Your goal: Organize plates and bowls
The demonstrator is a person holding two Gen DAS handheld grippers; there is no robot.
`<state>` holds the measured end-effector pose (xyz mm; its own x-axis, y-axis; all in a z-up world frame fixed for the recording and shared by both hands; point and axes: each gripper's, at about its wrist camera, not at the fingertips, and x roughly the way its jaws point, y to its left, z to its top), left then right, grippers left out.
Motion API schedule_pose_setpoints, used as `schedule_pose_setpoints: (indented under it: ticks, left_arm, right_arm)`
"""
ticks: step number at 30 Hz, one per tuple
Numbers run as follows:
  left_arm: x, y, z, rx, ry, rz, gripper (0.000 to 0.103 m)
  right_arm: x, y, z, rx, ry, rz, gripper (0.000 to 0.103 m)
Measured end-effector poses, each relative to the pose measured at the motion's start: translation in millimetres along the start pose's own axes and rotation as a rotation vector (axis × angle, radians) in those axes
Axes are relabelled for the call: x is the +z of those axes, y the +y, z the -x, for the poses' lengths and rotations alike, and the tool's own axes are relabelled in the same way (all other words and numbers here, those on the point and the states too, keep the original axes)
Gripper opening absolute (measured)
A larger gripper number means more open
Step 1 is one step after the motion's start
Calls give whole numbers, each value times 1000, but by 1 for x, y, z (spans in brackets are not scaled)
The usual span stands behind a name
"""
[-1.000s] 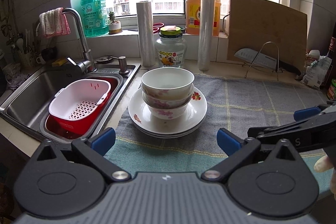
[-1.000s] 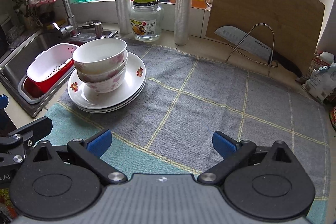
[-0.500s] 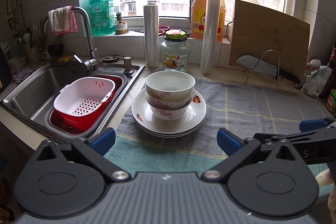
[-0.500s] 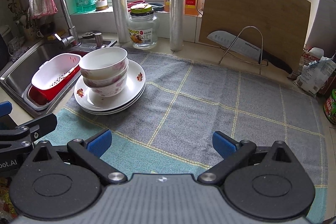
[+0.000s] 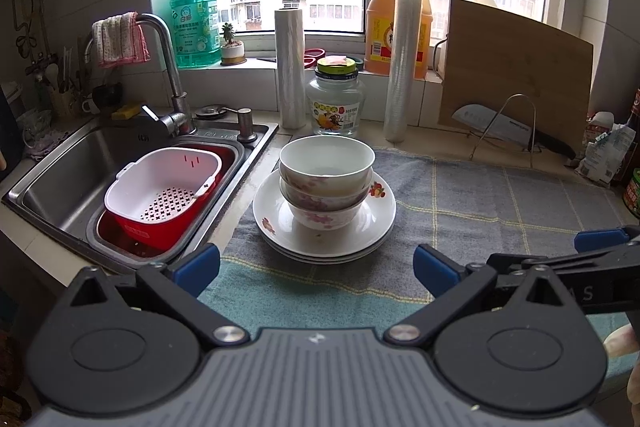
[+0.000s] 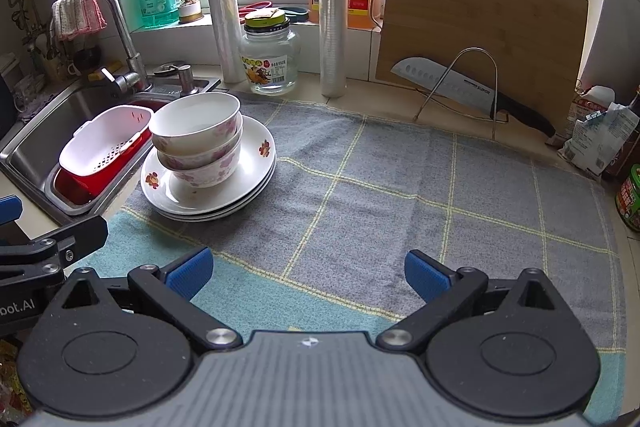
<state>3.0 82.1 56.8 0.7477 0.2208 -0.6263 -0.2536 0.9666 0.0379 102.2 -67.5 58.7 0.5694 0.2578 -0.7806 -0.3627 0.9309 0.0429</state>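
- Both of my grippers have drawn back and risen a little over the last second: the dishes sit farther up the left wrist view than before, and more of the window shows.
- Three nested bowls (image 5: 326,183) stand upright, mouths up, in the middle of a stack of plates (image 5: 380,215) lying flat at the left end of the grey checked towel (image 6: 400,187), just beside the sink (image 5: 64,163).
- How many plates there are I can't count for sure; only their rims show, and the bowls hide their centres.
- My left gripper (image 5: 316,267) points straight at the stack, which lies ahead of it, near but apart; its blue fingertips (image 5: 196,265) are spread wide and hold nothing.
- My right gripper (image 6: 306,273) hangs over bare towel, its jaws likewise wide apart and empty; the stack is ahead and off to its left, well apart.
- Part of my hand (image 5: 622,343) is cut off at the left view's right edge.
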Motion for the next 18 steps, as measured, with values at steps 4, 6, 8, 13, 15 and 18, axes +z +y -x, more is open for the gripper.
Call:
schedule_pose_setpoints:
  ticks: [4, 6, 8, 13, 15, 18]
  left_arm:
    - [3, -1, -1, 1, 0, -2, 102]
    - [3, -1, -1, 3, 0, -3, 102]
    - [3, -1, -1, 5, 0, -3, 102]
    - [4, -1, -1, 6, 0, -4, 102]
    - [4, -1, -1, 6, 1, -5, 102]
    - [4, -1, -1, 5, 3, -4, 102]
  right_arm:
    - [1, -1, 0, 0, -4, -3, 103]
    - [2, -1, 0, 1, -4, -5, 103]
    - [2, -1, 1, 1, -4, -5, 103]
    - [2, -1, 0, 3, -1, -6, 103]
    - [3, -1, 1, 4, 0, -7, 103]
    - [3, 0, 0, 3, 2, -8, 103]
